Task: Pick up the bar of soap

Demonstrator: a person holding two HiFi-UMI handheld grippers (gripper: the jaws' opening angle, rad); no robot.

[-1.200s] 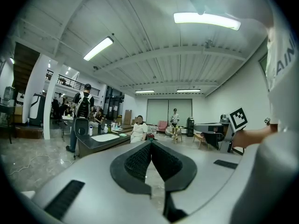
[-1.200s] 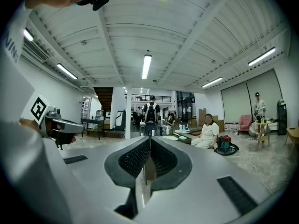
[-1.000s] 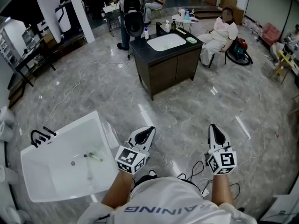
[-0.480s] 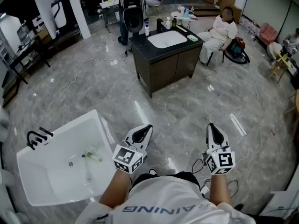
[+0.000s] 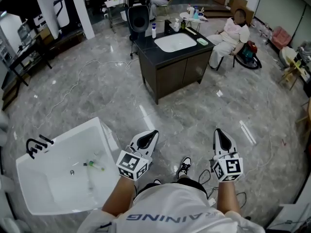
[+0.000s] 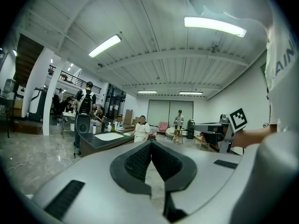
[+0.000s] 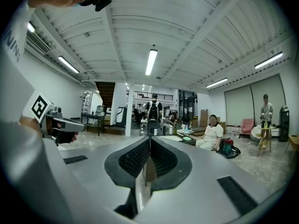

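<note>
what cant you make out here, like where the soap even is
Bar of soap: not identifiable in any view.
Pale green item on the dark vanity, head view: too small to name.
Green object in the white basin, head view: too small, blurred.

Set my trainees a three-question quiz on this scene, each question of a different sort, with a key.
1. True or false: the left gripper holds a bar of soap.
2. The white sink lies to the wearer's: A left, B right, C straight ahead.
3. Fill in: in the head view, the seated person is at the dark cabinet's ____ side.
Key: 1 false; 2 A; 3 right.
</note>
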